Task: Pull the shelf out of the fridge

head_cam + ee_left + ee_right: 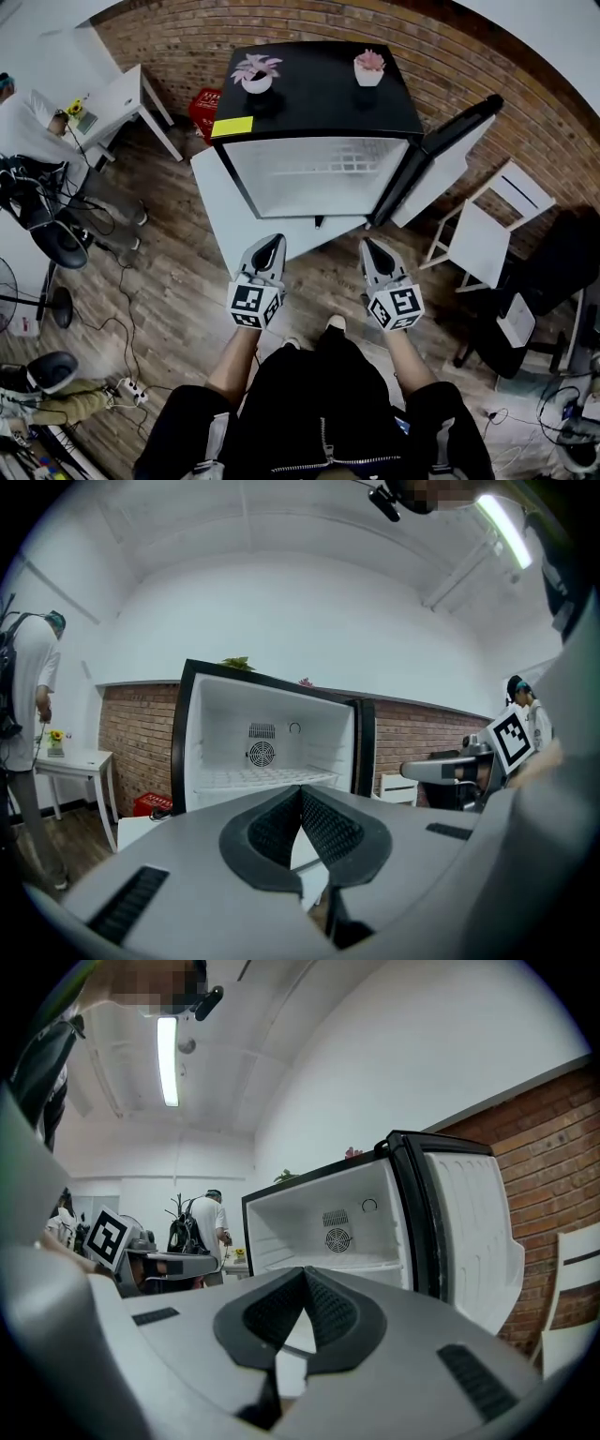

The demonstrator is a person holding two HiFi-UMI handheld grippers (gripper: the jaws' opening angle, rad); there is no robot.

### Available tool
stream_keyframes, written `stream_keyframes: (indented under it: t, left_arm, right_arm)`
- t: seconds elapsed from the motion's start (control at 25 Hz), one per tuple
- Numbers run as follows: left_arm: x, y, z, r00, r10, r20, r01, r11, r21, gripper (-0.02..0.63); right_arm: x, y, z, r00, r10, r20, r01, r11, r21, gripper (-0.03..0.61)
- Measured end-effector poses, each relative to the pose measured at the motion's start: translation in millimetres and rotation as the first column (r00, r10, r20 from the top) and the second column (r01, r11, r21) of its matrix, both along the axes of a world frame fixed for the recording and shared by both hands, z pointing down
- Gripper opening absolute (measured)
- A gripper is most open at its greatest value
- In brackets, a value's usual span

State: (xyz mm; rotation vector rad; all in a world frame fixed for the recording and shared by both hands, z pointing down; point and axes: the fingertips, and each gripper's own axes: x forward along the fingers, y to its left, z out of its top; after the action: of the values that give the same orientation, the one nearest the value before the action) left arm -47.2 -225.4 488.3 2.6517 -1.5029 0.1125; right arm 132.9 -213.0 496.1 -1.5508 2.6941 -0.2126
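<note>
Standing before the open fridge [319, 94], a person is holding the left gripper [270, 246] and the right gripper [373, 248] side by side, both pointing roughly level at the cavity and both well short of it. Each claw's jaws are sitting pressed together with nothing between the pads. The shelf [262, 778], a pale wire rack, is lying seated low inside the white cavity, beneath the round fan grille [262, 754] on the back wall, with neither gripper touching it. The door [448, 141] is standing swung out at the right, near the right gripper's likely path, while a pale-leaved pot plant [255, 73] and a pink one [368, 67] are sitting on the black top. The fridge itself is resting on a white platform [220, 202].

The pull is looking likely to run into several hazards. Closed jaws arriving at the rack's front edge would be butting against it rather than gripping it, so they need parting first. A thin wire may be slipping out of the pads. A tug stronger on one side could be skewing the shelf and wedging it in its side ledges. A hard yank on a stuck rack risks dragging the fridge forward on its platform or shaking the pots over. The right gripper may be clipping the door on its way in
</note>
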Motion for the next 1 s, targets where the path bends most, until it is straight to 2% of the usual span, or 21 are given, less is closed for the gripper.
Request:
stream_keyframes:
  t: [0.24, 0.48, 0.72, 0.76, 0.84, 1.0]
  left_arm:
    - [24, -11, 5, 0.997, -0.057, 0.056, 0.058, 0.998, -0.026, 0.02]
    - [20, -34, 7, 0.994, -0.113, 0.002, 0.113, 0.993, -0.039, 0.02]
    - [15, -57, 13, 0.993, -0.096, -0.074, 0.089, 0.992, -0.091, 0.023]
    - [16, -60, 16, 0.992, -0.084, -0.091, 0.074, 0.991, -0.109, 0.031]
    - [19, -65, 20, 0.986, -0.063, -0.151, 0.041, 0.989, -0.143, 0.131]
    - [20, -72, 24, 0.947, -0.054, -0.317, -0.01, 0.98, -0.197, 0.184]
  right_arm:
    - [6, -28, -2, 0.997, -0.079, 0.009, 0.079, 0.997, -0.001, 0.005]
    - [4, -50, 1, 0.996, -0.094, 0.013, 0.094, 0.996, -0.011, 0.005]
    - [-6, -68, -5, 0.995, -0.094, 0.035, 0.094, 0.995, -0.015, 0.005]
    - [-8, -70, -5, 0.995, -0.095, 0.034, 0.095, 0.995, -0.013, 0.005]
    - [-12, -73, -6, 0.995, -0.098, 0.028, 0.099, 0.995, -0.013, 0.005]
    - [-15, -79, -5, 0.995, -0.101, 0.02, 0.101, 0.995, -0.012, 0.005]
